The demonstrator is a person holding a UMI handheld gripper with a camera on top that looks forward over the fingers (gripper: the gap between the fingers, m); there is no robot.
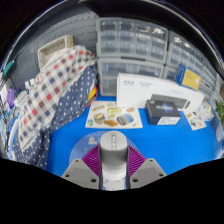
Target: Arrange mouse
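Observation:
My gripper (112,160) is shut on a grey and white mouse (112,150). Both purple pads (93,158) press on its sides. The mouse points forward, held above the blue table (170,145). Its rear part is hidden between the fingers.
A white box with a black device pictured on it (160,103) stands ahead to the right. A flat printed card (115,116) lies just ahead. A checked cloth over a chair (55,90) is at the left. Clear drawer units (135,45) line the back.

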